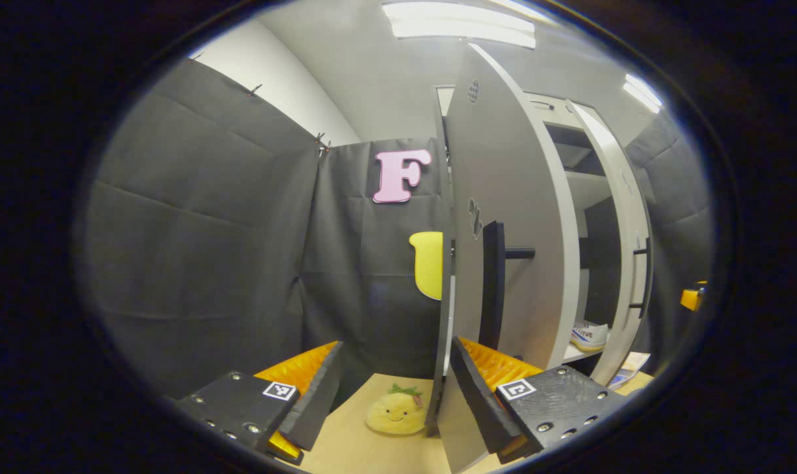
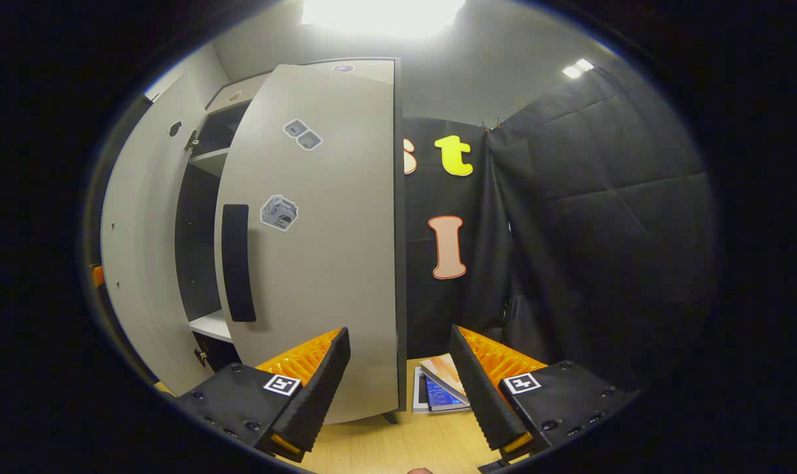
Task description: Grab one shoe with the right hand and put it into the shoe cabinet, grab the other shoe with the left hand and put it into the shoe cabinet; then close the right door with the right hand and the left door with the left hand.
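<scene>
Between my left gripper's (image 1: 395, 388) wide-spread, empty fingers the left door's (image 1: 504, 263) edge stands at twelve o'clock, a shoe (image 1: 589, 336) shelved at three, a plush toy (image 1: 396, 413) below; my right gripper (image 2: 398, 382) gapes beside the right door (image 2: 319, 263), books (image 2: 441, 388) ahead.

left tool (image 1: 388, 395): fingers spread, level | right tool (image 2: 398, 388): fingers spread, level

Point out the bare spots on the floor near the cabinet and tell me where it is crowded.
Free: the wood floor left of the plush toy, toward the black cloth, and the strip in front of the right door. Crowded: the books beside that door's edge, and around the left door, whose edge stands between the left gripper fingers.
</scene>
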### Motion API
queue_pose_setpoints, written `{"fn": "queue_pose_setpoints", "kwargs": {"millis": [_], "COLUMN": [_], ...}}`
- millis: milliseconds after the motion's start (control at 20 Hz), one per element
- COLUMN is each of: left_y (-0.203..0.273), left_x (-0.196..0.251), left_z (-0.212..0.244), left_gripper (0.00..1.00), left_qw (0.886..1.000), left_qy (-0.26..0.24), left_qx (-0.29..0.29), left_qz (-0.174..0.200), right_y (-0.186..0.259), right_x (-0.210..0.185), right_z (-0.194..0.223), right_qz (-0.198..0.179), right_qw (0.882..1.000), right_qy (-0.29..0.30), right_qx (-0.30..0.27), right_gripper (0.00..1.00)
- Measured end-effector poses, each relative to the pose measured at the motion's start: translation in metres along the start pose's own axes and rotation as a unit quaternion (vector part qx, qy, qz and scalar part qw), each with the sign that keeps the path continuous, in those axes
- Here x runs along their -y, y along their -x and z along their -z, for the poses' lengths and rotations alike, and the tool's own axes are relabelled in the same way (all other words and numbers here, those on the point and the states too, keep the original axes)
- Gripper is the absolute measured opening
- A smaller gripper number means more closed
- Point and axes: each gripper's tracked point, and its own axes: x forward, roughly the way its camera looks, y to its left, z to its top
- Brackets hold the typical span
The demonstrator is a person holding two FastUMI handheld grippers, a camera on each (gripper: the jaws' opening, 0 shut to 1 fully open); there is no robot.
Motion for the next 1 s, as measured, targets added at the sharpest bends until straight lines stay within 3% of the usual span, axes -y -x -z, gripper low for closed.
{"fn": "queue_pose_setpoints", "kwargs": {"millis": [300,600,800,1000], "left_y": [-0.006,-0.028,-0.03,-0.028], "left_x": [0.062,0.14,0.159,0.16], "left_z": [0.0,-0.004,-0.01,-0.012], "left_gripper": [0.94,0.94,0.93,0.94], "left_qw": [0.999,0.996,0.996,0.996], "left_qy": [0.016,-0.008,-0.039,-0.024], "left_qx": [0.001,0.012,0.027,0.026], "left_qz": [0.049,0.092,0.079,0.078], "right_y": [-0.005,-0.004,-0.005,-0.002], "right_x": [0.013,0.031,0.041,0.035], "right_z": [0.005,0.011,0.022,0.029], "right_qz": [-0.002,-0.006,-0.014,-0.021], "right_qw": [1.0,1.0,0.999,0.999], "right_qy": [-0.01,-0.021,-0.032,-0.032], "right_qx": [-0.004,-0.003,-0.013,-0.025], "right_gripper": [0.96,0.96,0.96,0.97]}}
